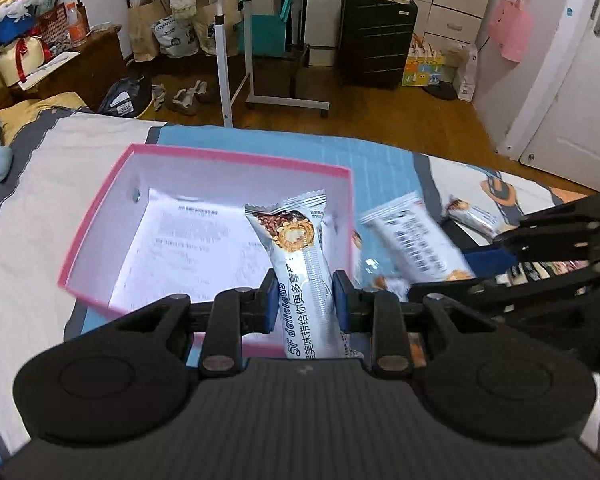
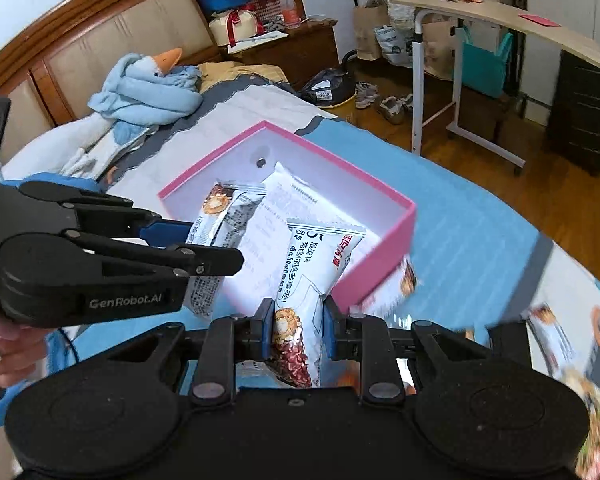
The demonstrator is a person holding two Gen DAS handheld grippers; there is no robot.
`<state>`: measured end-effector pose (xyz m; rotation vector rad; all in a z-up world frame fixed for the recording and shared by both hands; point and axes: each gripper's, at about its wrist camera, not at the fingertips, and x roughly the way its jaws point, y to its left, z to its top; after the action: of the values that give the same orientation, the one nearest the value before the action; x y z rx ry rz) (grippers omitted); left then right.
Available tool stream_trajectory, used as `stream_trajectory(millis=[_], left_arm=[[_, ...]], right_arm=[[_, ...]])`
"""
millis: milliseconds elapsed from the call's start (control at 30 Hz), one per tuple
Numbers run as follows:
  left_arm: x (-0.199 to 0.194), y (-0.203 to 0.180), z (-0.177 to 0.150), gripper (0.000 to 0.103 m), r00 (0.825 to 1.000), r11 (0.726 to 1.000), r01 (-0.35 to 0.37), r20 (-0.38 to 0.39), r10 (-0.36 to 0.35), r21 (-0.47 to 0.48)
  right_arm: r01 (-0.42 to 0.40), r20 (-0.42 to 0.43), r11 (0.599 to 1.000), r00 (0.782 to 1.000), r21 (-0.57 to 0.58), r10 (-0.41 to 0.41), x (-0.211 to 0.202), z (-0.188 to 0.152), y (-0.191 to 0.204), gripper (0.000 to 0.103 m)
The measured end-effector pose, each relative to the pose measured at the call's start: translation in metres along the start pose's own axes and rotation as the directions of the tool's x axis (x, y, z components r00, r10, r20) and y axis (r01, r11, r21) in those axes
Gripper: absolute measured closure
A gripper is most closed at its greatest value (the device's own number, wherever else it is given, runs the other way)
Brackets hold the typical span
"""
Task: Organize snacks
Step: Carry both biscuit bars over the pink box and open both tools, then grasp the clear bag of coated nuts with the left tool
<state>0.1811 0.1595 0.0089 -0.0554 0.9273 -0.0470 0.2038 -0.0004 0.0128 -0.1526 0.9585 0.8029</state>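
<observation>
We had each gripper clamped on a white foil-wrapped snack bar over the pink-walled cardboard box (image 1: 100, 236) on the bed. The left gripper (image 1: 306, 300) pinched its bar (image 1: 300, 256) mid-length, nose above the box floor. The right gripper (image 2: 296, 326) held its bar (image 2: 312, 272) near the picture end, tip over the near wall. We judged the two grippers close enough to collide, and the right bar might catch that wall and tip outside.

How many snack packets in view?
4 packets: one in left gripper, one in right gripper, one beside the box, one farther right on bed; more may be hidden.
</observation>
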Motion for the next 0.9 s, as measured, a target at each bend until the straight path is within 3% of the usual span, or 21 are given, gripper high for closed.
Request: stream_trajectory(millis=[167, 300, 533, 633, 767, 900], left_arm=[[0.047, 0.019, 0.021, 0.076, 0.999, 1.000, -0.030, 0.013, 0.030, 0.009], [0.081, 0.041, 0.033, 0.076, 1.000, 0.999, 0.011, 0.007, -0.011, -0.052], [0.131, 0.061, 0.038, 0.075, 0.998, 0.992, 0.031, -0.047, -0.037, -0.126], [0.142, 0.063, 0.039, 0.062, 0.998, 0.991, 0.005, -0.062, -0.013, -0.130], [0.134, 0.061, 0.041, 0.055, 0.998, 0.994, 0.030, -0.049, -0.036, -0.104], [0.104, 0.049, 0.032, 0.053, 0.998, 0.997, 0.059, -0.033, -0.060, -0.054]], right_arm=[[0.043, 0.040, 0.998, 0.998, -0.041, -0.042, 0.053, 0.022, -0.016, 0.074], [0.041, 0.066, 0.999, 0.997, -0.036, -0.039, 0.085, 0.036, -0.033, 0.074], [0.045, 0.029, 0.997, 0.999, -0.056, -0.044, 0.127, 0.047, -0.048, 0.070], [0.085, 0.041, 0.991, 0.996, -0.104, -0.081, 0.130, 0.050, -0.045, 0.059], [0.111, 0.092, 0.983, 0.991, -0.146, -0.098, 0.112, 0.044, -0.042, 0.059], [0.110, 0.139, 0.991, 0.985, -0.079, -0.098, 0.074, 0.027, -0.049, 0.057]])
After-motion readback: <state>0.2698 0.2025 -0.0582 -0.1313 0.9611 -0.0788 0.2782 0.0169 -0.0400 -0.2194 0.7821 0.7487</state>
